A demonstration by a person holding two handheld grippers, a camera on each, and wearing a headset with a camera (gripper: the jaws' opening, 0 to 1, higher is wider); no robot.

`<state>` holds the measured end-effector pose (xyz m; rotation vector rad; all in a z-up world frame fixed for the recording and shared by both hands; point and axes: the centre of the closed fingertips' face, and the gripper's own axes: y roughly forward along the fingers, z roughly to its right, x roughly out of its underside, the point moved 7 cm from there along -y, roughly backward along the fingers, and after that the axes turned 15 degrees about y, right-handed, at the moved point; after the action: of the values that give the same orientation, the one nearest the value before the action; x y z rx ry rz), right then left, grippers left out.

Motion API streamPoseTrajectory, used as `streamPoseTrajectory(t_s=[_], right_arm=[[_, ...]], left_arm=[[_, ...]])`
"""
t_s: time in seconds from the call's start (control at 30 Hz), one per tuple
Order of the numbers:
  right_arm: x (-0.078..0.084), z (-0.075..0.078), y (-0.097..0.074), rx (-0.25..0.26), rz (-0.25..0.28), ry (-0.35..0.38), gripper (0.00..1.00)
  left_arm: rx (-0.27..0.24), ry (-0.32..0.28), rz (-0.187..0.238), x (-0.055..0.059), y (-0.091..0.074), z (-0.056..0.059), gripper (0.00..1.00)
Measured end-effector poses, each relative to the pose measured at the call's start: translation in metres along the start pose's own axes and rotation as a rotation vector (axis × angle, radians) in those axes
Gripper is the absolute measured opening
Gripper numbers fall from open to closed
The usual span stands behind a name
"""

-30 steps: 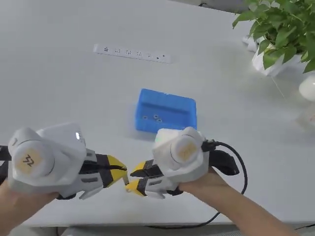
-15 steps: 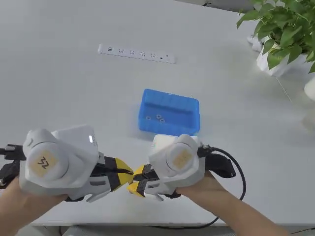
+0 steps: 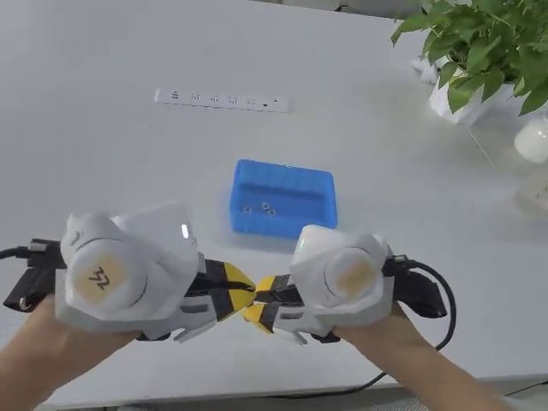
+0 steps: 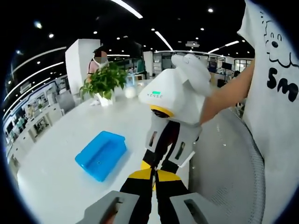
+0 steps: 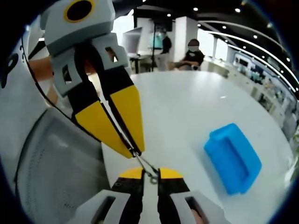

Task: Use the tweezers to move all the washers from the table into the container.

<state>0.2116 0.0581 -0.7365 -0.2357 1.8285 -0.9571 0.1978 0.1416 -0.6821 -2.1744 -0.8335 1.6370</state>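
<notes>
In the head view my two grippers meet tip to tip near the table's front edge, below the blue container (image 3: 282, 169). My left gripper (image 3: 242, 288) is shut on thin metal tweezers (image 5: 144, 164), which stick out between its yellow jaws. The tweezers' tips carry a small washer (image 5: 153, 178) right at the jaw tips of my right gripper (image 5: 150, 176), whose jaws stand shut. I cannot tell whether the right jaws pinch the washer. Several washers (image 3: 267, 206) lie inside the container. The container (image 4: 100, 156) is off to the left in the left gripper view.
A white power strip (image 3: 223, 99) lies beyond the container. A potted plant (image 3: 479, 43) and a white jar (image 3: 535, 137) stand at the far right. A black cable (image 3: 428, 287) trails from the right gripper. People stand far off in the room.
The two grippers have closed the gap between them, and their jaw tips now touch. They sat slightly apart a second ago. The camera has shifted a little.
</notes>
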Motion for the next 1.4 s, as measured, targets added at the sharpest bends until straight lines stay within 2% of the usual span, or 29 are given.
streamPoseTrajectory(t_s=[0.07,0.3,0.57,1.0,1.27,1.4], right_arm=[[-0.003,0.005,-0.006,0.018,0.016,0.005,0.06],[-0.016,0.033,-0.027,0.106,0.067,0.018,0.06],[-0.030,0.061,-0.035,0.162,0.100,0.011,0.05],[-0.052,0.097,-0.031,0.224,0.141,0.014,0.05],[-0.052,0.122,-0.022,0.246,0.143,0.044,0.05],[-0.049,0.132,-0.013,0.250,0.126,0.072,0.05]], left_arm=[[-0.005,0.020,0.003,-0.009,0.003,-0.008,0.00],[-0.021,0.076,0.028,-0.028,0.015,-0.037,0.00],[-0.028,0.126,0.037,-0.039,0.026,-0.065,0.00],[-0.063,0.160,0.038,-0.042,0.042,-0.105,0.00],[-0.061,0.182,0.024,-0.036,0.061,-0.122,0.00],[-0.054,0.169,0.010,-0.027,0.072,-0.130,0.00]])
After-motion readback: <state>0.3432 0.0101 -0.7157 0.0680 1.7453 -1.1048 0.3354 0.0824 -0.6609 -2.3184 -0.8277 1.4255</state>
